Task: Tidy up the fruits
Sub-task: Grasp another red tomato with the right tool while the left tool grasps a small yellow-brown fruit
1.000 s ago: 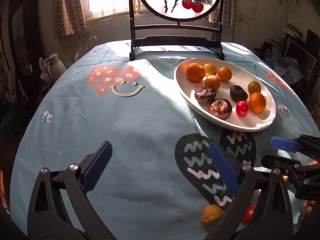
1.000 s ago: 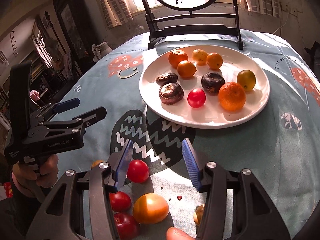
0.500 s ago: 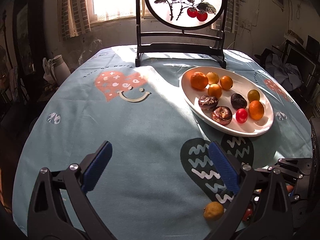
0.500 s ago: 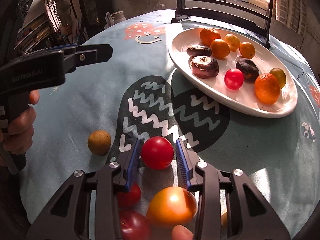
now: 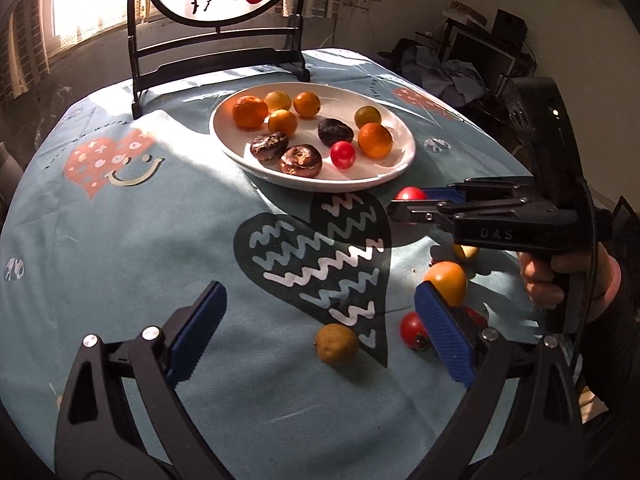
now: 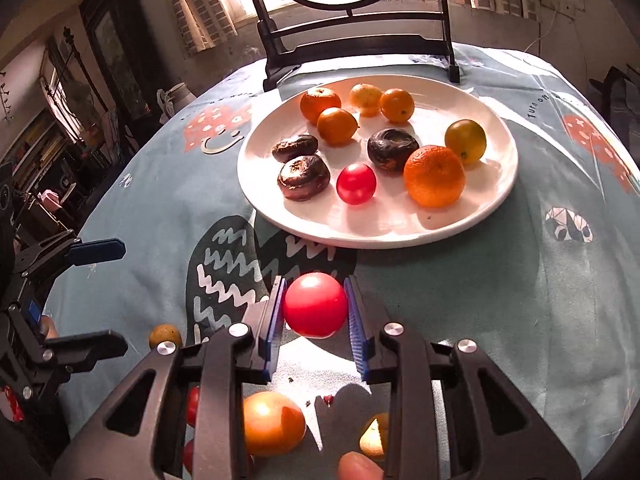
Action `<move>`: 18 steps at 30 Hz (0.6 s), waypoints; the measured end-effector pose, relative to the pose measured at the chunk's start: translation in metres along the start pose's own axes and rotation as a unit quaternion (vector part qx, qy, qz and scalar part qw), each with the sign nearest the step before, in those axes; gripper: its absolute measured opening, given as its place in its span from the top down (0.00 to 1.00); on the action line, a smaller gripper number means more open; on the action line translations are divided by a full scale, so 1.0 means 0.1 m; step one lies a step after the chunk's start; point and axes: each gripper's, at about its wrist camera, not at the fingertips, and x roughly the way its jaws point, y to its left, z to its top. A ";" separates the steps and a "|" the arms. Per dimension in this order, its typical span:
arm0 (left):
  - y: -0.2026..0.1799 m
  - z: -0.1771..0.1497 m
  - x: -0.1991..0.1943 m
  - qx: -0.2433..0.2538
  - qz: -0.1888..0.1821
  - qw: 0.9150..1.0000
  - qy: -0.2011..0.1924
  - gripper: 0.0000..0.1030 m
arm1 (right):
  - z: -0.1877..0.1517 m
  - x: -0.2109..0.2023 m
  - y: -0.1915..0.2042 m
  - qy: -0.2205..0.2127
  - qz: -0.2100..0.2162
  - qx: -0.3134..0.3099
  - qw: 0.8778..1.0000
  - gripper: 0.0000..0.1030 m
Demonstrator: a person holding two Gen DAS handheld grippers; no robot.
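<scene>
Right gripper [image 6: 314, 312] was clamped on a small round red tomato [image 6: 315, 305], blue pads pressing both sides. The fruit looked lifted clear of the teal patterned tablecloth [image 5: 120, 248], just short of the near rim of the big white oval plate [image 6: 496, 128].

Left gripper [image 5: 316, 336] stood wide apart, holding nothing, its jaws having just narrowed slightly. The dull yellow-brown round fruit [image 5: 337, 345] lay on the cloth between its pads, untouched.

Progress, judged from the layout: roughly two thirds done. On the plate were nine pieces:
- four orange citrus fruits, one pale yellow fruit and one greenish-yellow fruit
- three dark wrinkled brown fruits
- one small red tomato [image 6: 356, 183] at the plate's near middle

Still off the plate, all on the near side of it:
- the held tomato
- the yellow-brown fruit, near and left of the plate as the right camera saw it
- a large orange persimmon-like fruit [image 5: 447, 282]
- a red tomato [image 5: 414, 330] beside it, with at least one more red one partly hidden behind the left gripper's pad
- a small yellowish fruit [image 5: 466, 252] under the right gripper body, mostly hidden

Exact count of leftovers couldn't be told; the grippers blocked part of that cluster.

Likely next: carry the held tomato over the rim and release it in the free space near the other tomato. Risk: a round fruit could roll across the shallow plate.
</scene>
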 end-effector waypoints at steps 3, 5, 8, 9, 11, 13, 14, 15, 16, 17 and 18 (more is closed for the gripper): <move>-0.13 -0.10 0.01 0.046 0.010 0.999 0.004 0.18 | 0.00 0.02 0.00 0.004 0.001 -0.001 1.000 0.71; -0.16 -0.18 0.06 0.058 0.003 0.998 0.019 0.29 | -0.01 0.01 0.01 0.003 0.000 -0.003 1.000 0.71; -0.16 -0.27 0.15 0.061 -0.003 0.997 0.041 0.44 | -0.01 0.02 0.01 0.005 -0.002 -0.004 1.000 0.71; -0.14 -0.29 0.17 0.057 -0.005 0.997 0.047 0.46 | -0.01 0.02 0.01 0.006 -0.003 -0.004 1.000 0.71; -0.12 -0.31 0.21 0.052 0.001 0.997 0.053 0.46 | -0.01 0.04 0.01 0.008 -0.004 -0.005 1.000 0.71; -0.11 -0.31 0.23 0.048 0.002 0.997 0.055 0.46 | -0.02 0.05 0.01 0.009 -0.005 -0.005 1.000 0.71; -0.11 -0.31 0.24 0.047 0.001 0.997 0.056 0.46 | -0.02 0.05 0.01 0.009 -0.005 -0.005 1.000 0.71; -0.11 -0.31 0.24 0.047 -0.001 0.997 0.056 0.46 | -0.02 0.04 0.01 0.008 -0.005 -0.005 1.000 0.71; -0.11 -0.31 0.25 0.045 -0.004 0.997 0.055 0.46 | -0.02 0.04 0.01 0.008 -0.005 -0.005 1.000 0.71; -0.11 -0.30 0.26 0.044 -0.005 0.997 0.056 0.46 | -0.02 0.04 0.01 0.007 -0.004 -0.006 1.000 0.71; -0.12 -0.31 0.27 0.045 -0.004 0.997 0.058 0.48 | -0.02 0.04 0.01 0.007 -0.004 -0.006 1.000 0.71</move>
